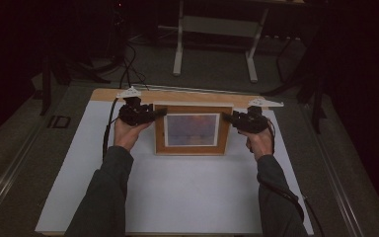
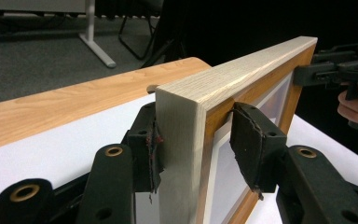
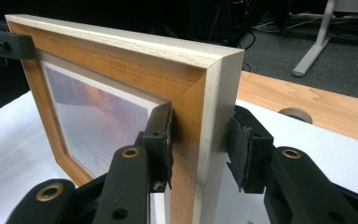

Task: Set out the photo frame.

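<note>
The person's 2 sleeved forearms came in from the near edge of the white table top (image 1: 177, 197), reaching forward to either side of a wooden picture frame (image 1: 192, 129) that stood upright toward the far half of the table, its picture facing the person.

The left gripper (image 1: 158, 113) straddled the frame's left upper edge. In the left gripper view, the left-hand pad (image 2: 153, 154) lay against the pale outer side of the frame (image 2: 223, 88), while the right-hand pad (image 2: 249, 144) stood a little clear of the orange-brown front face, so the jaws were apart with the frame's edge between them and not pressed from both sides.

The right gripper (image 1: 227, 117) met the frame's right upper edge. In the right gripper view, 1 pad (image 3: 163, 140) sat on the front face of the frame (image 3: 121, 60); the other pad (image 3: 242, 149) was at the pale back edge, and whether it pressed there could not be told.

Beyond the frame ran the table's bare wooden strip (image 1: 197, 96), and farther off, on the dark floor, stood a light metal stand (image 1: 214, 29).
</note>
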`<state>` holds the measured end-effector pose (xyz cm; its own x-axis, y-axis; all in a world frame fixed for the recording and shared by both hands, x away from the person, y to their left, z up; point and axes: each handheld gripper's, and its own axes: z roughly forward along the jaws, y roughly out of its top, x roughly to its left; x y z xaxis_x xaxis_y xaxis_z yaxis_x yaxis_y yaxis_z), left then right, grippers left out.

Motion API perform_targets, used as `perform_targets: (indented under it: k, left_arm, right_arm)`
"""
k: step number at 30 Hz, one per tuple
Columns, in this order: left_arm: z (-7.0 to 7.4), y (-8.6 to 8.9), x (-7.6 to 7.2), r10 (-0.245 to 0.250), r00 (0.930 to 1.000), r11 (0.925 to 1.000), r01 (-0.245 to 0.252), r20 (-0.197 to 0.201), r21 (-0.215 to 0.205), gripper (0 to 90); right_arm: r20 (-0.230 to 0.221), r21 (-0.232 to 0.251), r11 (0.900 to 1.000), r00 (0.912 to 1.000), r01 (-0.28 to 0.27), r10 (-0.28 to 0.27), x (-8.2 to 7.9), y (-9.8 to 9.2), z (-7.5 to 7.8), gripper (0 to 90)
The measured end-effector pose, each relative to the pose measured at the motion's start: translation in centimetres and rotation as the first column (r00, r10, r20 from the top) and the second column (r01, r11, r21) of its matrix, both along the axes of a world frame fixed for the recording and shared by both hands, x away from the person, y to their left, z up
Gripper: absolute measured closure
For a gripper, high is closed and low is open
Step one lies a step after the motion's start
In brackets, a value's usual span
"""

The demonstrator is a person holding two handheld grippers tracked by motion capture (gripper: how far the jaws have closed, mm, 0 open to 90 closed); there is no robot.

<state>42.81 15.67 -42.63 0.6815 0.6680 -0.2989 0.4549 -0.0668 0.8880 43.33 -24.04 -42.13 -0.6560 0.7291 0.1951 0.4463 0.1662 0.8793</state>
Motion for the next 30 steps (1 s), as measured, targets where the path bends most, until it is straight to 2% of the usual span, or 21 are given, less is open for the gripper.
perform_targets:
  k: [8,14,21,30]
  left_arm:
    - [-0.2,0.2,0.1,-0.009,0.9996,0.9999,0.008,-0.028,-0.015,54.4]
    - [0.1,0.5,-0.2,-0.009,0.9996,0.9999,0.009,-0.025,-0.014,54.0]
    - [0.4,1.1,-0.9,-0.010,0.9998,0.9998,0.010,-0.014,0.014,53.8]
    - [-0.4,1.9,-1.5,-0.010,0.9985,0.9997,0.009,-0.053,-0.024,53.4]
  right_arm:
    - [-0.011,0.005,1.000,0.9999,0.009,-0.009,-0.7,0.1,-0.2,62.6]
    - [-0.016,0.012,1.000,0.9998,0.008,-0.008,-1.2,0.3,-0.3,62.7]
    - [-0.018,0.017,1.000,0.9998,-0.005,0.006,-1.7,0.8,-0.6,62.8]
    - [-0.018,0.003,1.000,0.9998,-0.011,0.011,-2.1,1.5,-0.6,62.9]
